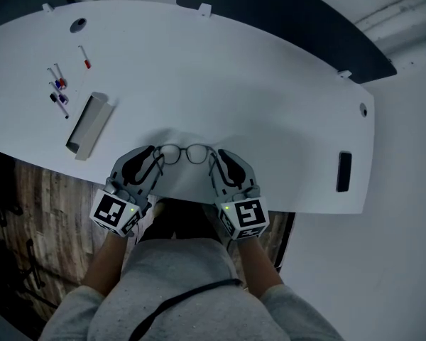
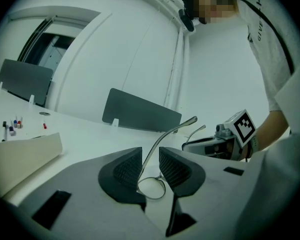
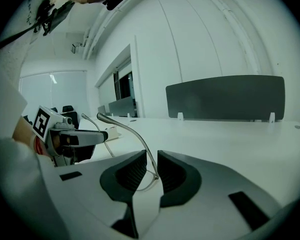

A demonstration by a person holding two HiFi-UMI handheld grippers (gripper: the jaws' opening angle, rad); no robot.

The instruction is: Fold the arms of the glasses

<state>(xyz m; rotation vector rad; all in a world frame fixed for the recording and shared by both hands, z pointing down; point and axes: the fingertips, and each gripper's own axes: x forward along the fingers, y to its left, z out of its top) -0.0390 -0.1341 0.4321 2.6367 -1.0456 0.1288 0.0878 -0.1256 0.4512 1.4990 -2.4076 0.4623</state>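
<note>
Glasses (image 1: 186, 153): found at near edge of table (image 1: 270, 91), arms unfolded. Left gripper (image 1: 150, 162), right gripper (image 1: 222, 163): held open there, one arm between each pair of jaws, ungripped. Step judged: taking hold. Next needed: pinch, swing arms inward.

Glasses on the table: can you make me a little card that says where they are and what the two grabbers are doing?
Glasses: on the white table, near its front edge, arms not yet folded
Left gripper: open, one arm of the glasses between its jaws
Right gripper: open, the other arm between its jaws
Also there: pens and a grey tray, off to the left
</note>
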